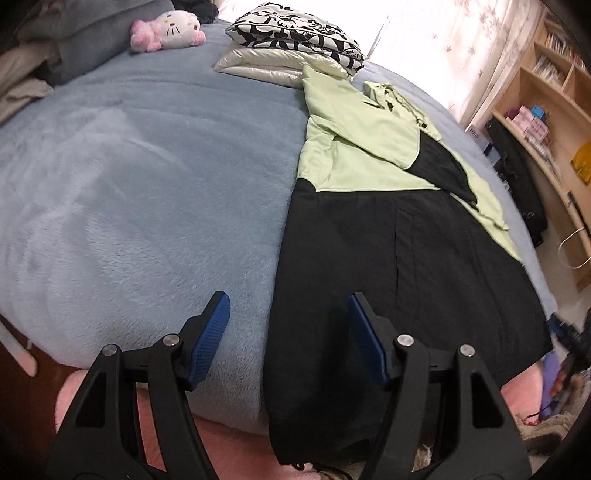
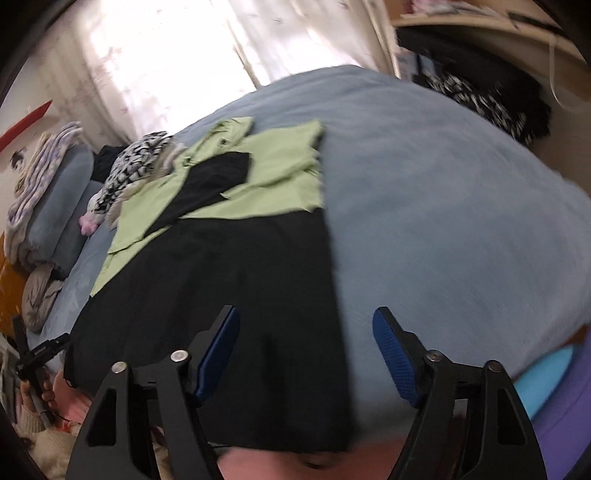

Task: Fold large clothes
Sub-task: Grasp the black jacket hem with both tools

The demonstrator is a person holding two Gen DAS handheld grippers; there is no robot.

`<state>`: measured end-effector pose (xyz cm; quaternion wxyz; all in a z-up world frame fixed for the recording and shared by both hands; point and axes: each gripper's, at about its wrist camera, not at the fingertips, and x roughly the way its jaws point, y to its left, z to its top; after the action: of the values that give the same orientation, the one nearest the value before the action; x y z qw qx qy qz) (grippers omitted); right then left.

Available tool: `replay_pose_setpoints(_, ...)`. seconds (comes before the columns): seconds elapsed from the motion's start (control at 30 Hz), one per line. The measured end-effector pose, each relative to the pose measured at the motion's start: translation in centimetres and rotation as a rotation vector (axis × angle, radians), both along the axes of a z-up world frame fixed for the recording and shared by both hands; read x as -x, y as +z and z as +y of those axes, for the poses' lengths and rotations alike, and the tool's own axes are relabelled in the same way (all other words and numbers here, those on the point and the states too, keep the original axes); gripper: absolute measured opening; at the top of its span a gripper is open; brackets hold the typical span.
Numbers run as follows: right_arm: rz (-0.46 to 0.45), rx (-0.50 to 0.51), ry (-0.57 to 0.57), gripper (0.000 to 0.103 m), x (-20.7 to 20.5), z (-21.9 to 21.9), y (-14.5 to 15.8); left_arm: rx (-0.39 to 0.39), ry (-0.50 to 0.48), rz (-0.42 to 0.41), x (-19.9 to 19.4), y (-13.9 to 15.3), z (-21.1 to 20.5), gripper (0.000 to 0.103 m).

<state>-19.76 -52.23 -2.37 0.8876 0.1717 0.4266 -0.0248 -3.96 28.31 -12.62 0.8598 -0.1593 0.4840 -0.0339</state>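
a long black and pale green jacket (image 1: 388, 236) lies flat on the fluffy blue blanket (image 1: 147, 184), long axis running from the lower centre of the frame, where its black hem overhangs the bed edge, to the green collar at upper right. bare blanket spreads left. left gripper (image 1: 288, 314) and right gripper (image 2: 306, 328) hang released, grasping nothing, over the hem's opposite side edges.

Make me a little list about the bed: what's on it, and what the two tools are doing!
bed cover: blue blanket
big garment: green and black jacket, sleeves folded in, lying flat
stack behind it: black-and-white folded item on a shiny cream one
toy: pink and white plush cat
left tool: open, empty, over the jacket's edge
right tool: open, empty, over the jacket's other edge
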Motion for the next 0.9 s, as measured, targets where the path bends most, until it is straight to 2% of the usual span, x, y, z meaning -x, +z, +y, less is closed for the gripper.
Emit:
replay_pose_setpoints(0.07, 0.001, -0.058, 0.001, 0.058, 0.5, -1.6, -1.4, 0.04, -0.012, 0.001, -0.4, -0.3, 0.3, 0.068)
replay_pose_setpoints(0.2, -0.015, -0.128, 0.05, 0.052, 0.4, -2.3, -2.7, 0.052, -0.039, 0.012, -1.2, -0.6, -0.1, 0.074)
replay_pose_setpoints(0.23, -0.014, -0.143, 0.069, 0.049, 0.1, -2.0, -2.9, 0.055, -0.053, 0.016, -1.4, -0.7, -0.3, 0.078)
replay_pose_setpoints(0.33, -0.005, -0.161, 0.126, 0.048, -0.6, -1.3, -3.5, 0.062, -0.083, 0.021, -1.7, -0.9, -0.7, 0.083)
replay_pose_setpoints(0.5, 0.006, -0.184, 0.188, 0.048, -0.8, -1.4, -4.1, 0.052, -0.16, 0.066, -1.9, -0.8, -1.4, 0.083)
replay_pose_setpoints(0.67, 0.021, -0.202, 0.216, 0.041, -0.9, -1.7, -4.2, 0.069, -0.233, 0.085, -0.7, -0.9, -1.6, 0.083)
replay_pose_setpoints(0.9, 0.005, -0.276, 0.179, 0.042, -2.7, -0.3, -5.3, 0.199, -0.259, 0.107, -1.7, -1.8, -1.4, 0.084)
